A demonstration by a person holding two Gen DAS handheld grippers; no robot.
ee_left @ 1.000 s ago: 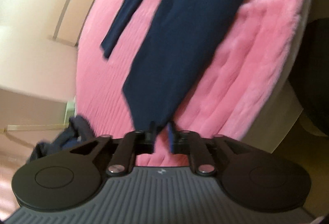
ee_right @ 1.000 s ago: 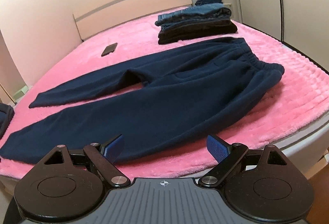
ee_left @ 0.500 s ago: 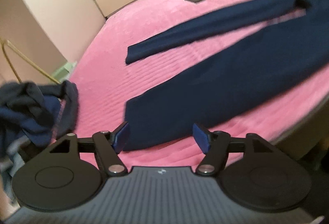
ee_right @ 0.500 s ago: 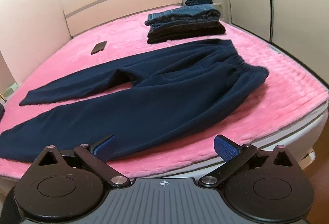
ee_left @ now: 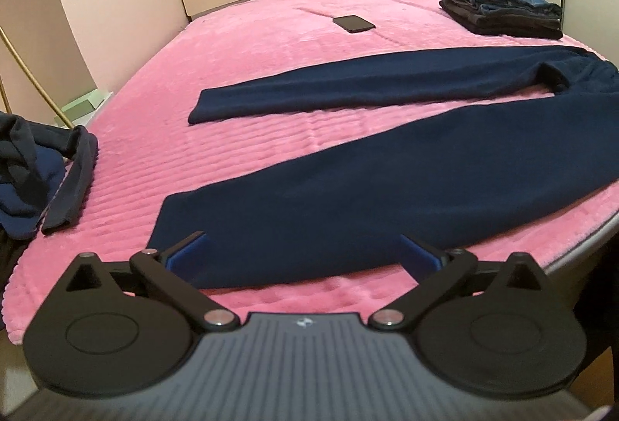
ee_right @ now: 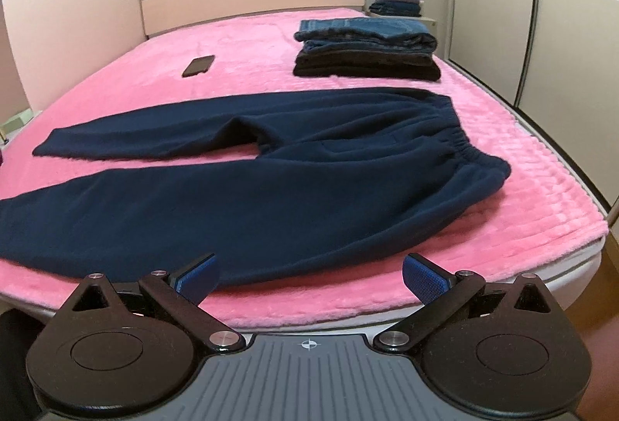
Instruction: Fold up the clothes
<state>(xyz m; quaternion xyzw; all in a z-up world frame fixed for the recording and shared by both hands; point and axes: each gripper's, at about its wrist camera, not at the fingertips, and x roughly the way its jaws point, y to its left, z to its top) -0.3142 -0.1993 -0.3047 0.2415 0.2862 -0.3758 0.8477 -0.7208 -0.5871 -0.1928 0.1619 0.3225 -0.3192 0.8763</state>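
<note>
Left gripper [ee_left: 303,251] has let go of the trousers [ee_left: 387,196] (lower centre); right gripper [ee_right: 309,272] also gapes empty; garment lies flat for folding.

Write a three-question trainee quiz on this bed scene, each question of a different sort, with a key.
1. True or false: the left gripper is clamped on a leg of the navy trousers.
2. Multiple choice: the phone lies (A) on the folded stack, (B) on the pink blanket apart from the trousers, (C) under the waistband.
3. Fill in: the trousers' two legs lie ____, not one over the other.

Key: 1 false, its jaws stand open and empty, as do the right gripper's. 2 B. 3 spread apart.
</note>
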